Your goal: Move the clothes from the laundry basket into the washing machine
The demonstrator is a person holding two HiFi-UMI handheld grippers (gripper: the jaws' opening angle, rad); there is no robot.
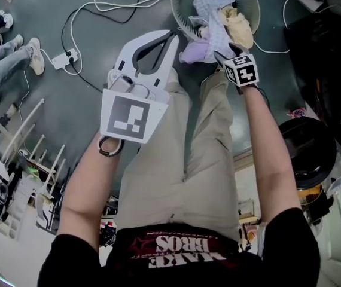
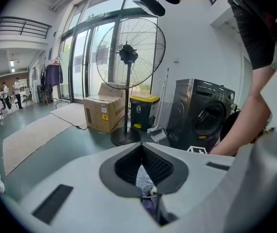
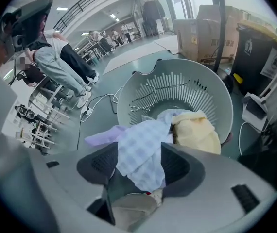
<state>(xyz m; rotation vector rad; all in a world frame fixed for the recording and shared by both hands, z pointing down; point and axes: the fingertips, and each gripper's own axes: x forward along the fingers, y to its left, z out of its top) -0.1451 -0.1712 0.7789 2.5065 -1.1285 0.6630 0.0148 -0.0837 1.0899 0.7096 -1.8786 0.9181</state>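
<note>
"Start at the left. What was that hand doing?"

"The left gripper (image 1: 171,40) hung over the person's beige trousers (image 1: 182,160), its tip just short of the laundry basket (image 1: 180,11). Its jaws were closed, tip against tip. A scrap of pale cloth showed in the hollow behind the tips. I couldn't tell whether it was caught there or simply lay below."

"And the clothes?"

"They were heaped in the basket. A lavender piece (image 3: 99,139) spilled over the near rim, a blue checked cloth (image 3: 143,149) lay on top, and a pale yellow garment (image 3: 197,130) sat to its right."

"The right hand?"

"The right gripper (image 1: 223,54) pointed steeply down onto the heap. Its jaws stood partly apart. The checked cloth lay between the pads, and they weren't squeezing it."

"Where was the machine?"

"From the left gripper's side I could see a cardboard box (image 2: 103,113), then a big pedestal fan (image 2: 129,52), then a yellow-lidded bin (image 2: 143,111). The grey washing machine (image 2: 204,115) stood furthest right, close to the person's bent arm."
</note>
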